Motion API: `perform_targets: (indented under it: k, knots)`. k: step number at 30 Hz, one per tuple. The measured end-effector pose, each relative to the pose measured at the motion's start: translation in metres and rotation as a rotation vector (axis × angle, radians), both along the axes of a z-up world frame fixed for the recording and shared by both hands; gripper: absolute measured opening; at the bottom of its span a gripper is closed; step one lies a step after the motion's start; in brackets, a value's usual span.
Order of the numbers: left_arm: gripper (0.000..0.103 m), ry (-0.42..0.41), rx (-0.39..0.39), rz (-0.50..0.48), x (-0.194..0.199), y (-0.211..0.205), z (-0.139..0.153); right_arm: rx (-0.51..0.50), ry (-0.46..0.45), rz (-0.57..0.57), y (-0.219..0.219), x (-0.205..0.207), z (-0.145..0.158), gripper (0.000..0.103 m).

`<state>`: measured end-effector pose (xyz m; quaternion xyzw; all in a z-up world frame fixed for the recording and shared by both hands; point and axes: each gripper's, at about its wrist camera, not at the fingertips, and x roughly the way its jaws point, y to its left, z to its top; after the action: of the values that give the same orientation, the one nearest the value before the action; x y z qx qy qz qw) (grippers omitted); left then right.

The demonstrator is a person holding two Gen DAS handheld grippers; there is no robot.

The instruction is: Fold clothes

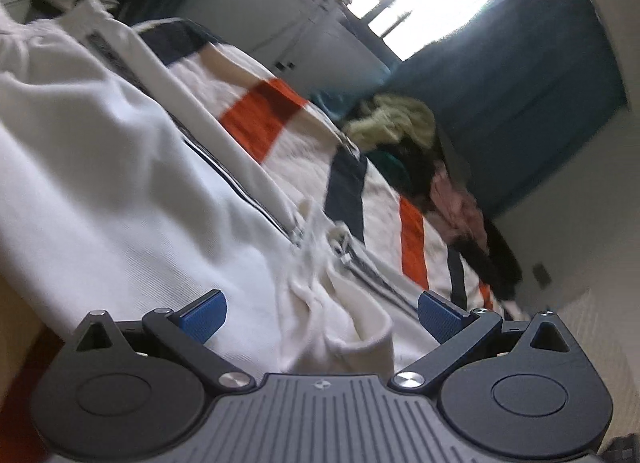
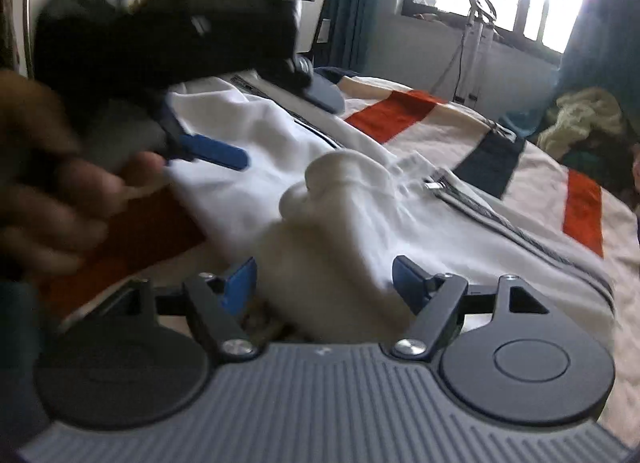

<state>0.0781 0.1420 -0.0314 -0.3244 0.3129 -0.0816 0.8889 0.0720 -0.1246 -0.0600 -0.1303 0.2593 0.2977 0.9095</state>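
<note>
So both tongs are standing wide right now; the left gripper (image 1: 322,317) has its blue pads (image 1: 204,317) spread well apart with a rumpled bit of the white zip-up jacket (image 1: 120,167) lying between them, and nothing is pinched as far as I can see; the right gripper (image 2: 324,283) is the same story, jaws wide, with a bunched cream-white cuff or sleeve end (image 2: 320,231) sitting in the gap but the pads not pressing on it. The jacket itself is spread across the bed, on top of a striped blanket (image 1: 264,119) with orange and navy blocks on cream; its zipper (image 2: 492,219) runs diagonally across the cloth, pull tab visible near the middle. From the right wrist view you can see the left gripper hovering above the far side of the jacket, held by a hand (image 2: 52,183) at the left edge, pretty blurred. Off at the far corner of the bed there's a pile of other clothes (image 1: 404,123), yellowish on top, dark and pink stuff below; windows are bright behind it all.
</note>
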Motion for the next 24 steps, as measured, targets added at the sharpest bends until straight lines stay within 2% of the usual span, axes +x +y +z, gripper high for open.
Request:
perform_targets:
  k: [2,7,9,11,13,14,15,16,17,21,22,24]
  knots:
    - [0.103,0.014,0.026,-0.022,0.003,-0.011,-0.004,0.044,0.010,-0.061,-0.022,-0.010,0.010,0.076]
    - [0.102,0.025,0.108,-0.029,0.013,-0.036,-0.013,0.145,-0.022,-0.387,-0.083,-0.011,0.009,0.076]
    - [0.100,0.037,0.135,-0.016,0.019,-0.041,-0.017,0.173,0.025,-0.510,-0.101,0.002,-0.001,0.076]
    - [0.095,0.040,0.152,-0.009,0.023,-0.045,-0.020,0.207,0.076,-0.574,-0.114,0.014,-0.013,0.076]
    - [0.077,0.031,0.151,-0.010,0.022,-0.048,-0.022,0.218,0.088,-0.644,-0.124,0.022,-0.021,0.076]
    - [0.076,0.025,0.147,-0.012,0.021,-0.049,-0.022,0.225,0.082,-0.658,-0.126,0.023,-0.023,0.076]
    - [0.069,0.021,0.162,-0.007,0.019,-0.051,-0.023,0.232,0.076,-0.671,-0.129,0.025,-0.025,0.076]
    - [0.057,0.023,0.171,-0.001,0.018,-0.052,-0.024,0.240,0.080,-0.666,-0.129,0.025,-0.027,0.076]
    - [0.050,0.028,0.170,0.004,0.017,-0.052,-0.025,0.247,0.085,-0.658,-0.129,0.024,-0.028,0.076]
    - [0.032,0.029,0.136,0.037,0.011,-0.047,-0.022,0.219,0.066,-0.629,-0.121,0.022,-0.031,0.079]
    - [0.029,0.012,0.125,0.047,0.007,-0.047,-0.019,0.206,0.057,-0.621,-0.118,0.021,-0.031,0.079]
    - [0.024,-0.045,0.150,0.054,-0.007,-0.050,-0.005,0.228,0.020,-0.620,-0.116,0.018,-0.031,0.080]
